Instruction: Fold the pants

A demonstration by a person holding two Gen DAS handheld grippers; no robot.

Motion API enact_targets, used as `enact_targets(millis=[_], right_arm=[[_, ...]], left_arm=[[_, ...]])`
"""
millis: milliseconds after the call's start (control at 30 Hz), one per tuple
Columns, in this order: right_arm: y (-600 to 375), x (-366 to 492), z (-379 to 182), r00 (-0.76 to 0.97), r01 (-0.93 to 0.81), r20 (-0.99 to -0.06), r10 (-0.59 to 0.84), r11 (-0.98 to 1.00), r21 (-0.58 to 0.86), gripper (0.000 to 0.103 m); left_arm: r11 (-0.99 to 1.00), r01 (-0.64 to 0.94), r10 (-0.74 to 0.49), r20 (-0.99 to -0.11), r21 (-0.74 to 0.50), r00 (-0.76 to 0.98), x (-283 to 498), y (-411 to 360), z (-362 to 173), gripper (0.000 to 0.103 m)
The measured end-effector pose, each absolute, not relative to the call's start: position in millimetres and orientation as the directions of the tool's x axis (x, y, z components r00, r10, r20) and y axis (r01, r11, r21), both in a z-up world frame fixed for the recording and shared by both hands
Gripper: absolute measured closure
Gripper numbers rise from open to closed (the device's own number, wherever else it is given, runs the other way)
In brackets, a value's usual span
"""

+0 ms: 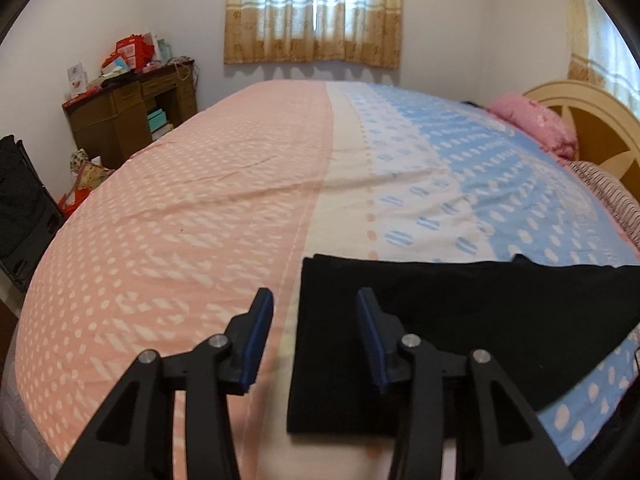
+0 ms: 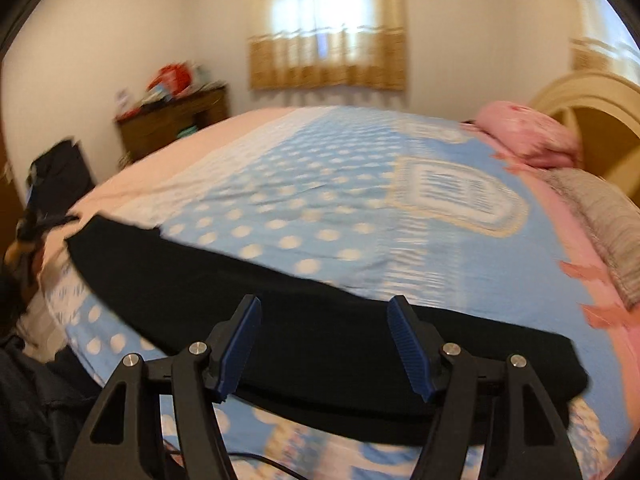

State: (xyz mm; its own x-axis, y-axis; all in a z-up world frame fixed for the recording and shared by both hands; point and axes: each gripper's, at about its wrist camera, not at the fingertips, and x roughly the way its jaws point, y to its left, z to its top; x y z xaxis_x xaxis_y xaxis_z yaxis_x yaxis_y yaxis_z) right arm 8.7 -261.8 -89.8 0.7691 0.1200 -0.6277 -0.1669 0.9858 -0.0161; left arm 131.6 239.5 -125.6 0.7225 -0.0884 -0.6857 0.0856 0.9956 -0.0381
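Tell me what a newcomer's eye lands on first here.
First, the black pants, lying as a long flat strip across the near edge of the bed's pink-and-blue dotted sheet. Next, the left gripper and right gripper, both open, hovering over opposite ends. Behind, a pink pillow rests by the headboard.

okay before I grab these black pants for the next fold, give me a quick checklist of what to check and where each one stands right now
1. Left gripper open and empty: ok, jaws apart, nothing between them.
2. Right gripper open and empty: ok, jaws wide over the cloth.
3. Black pants lying flat on the bedsheet: ok, a long flat strip.
4. Left gripper lined up on the pants' end: ok, it straddles the left edge.
5. Layers evenly stacked: cannot tell, the dark cloth hides the edges.
6. Space on the bed beyond the pants: ok, with the pink pillow far off.
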Motion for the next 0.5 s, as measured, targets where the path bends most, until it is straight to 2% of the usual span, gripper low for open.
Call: enact_targets(millis=[233,367,500], right_arm=[[-207,36,-122,0.682,-0.298,-0.705,0.196,0.954,-0.023,0.036],[-182,44,-138,0.628,-0.336,-0.754,0.193,0.941,-0.039,0.036],[-172,55,-136,0.611,-0.333,-0.764,0.209,0.943,-0.008,0.036]], left_arm=[[0.999,0.042,-0.031,-0.761,-0.006,0.648,155,225,-148,0.057],[0.999,0.014,-0.031,-0.761,-0.029,0.648,161,225,-154,0.055],[1.000,0.006,-0.018,-0.758,-0.018,0.652,166,223,-154,0.054]])
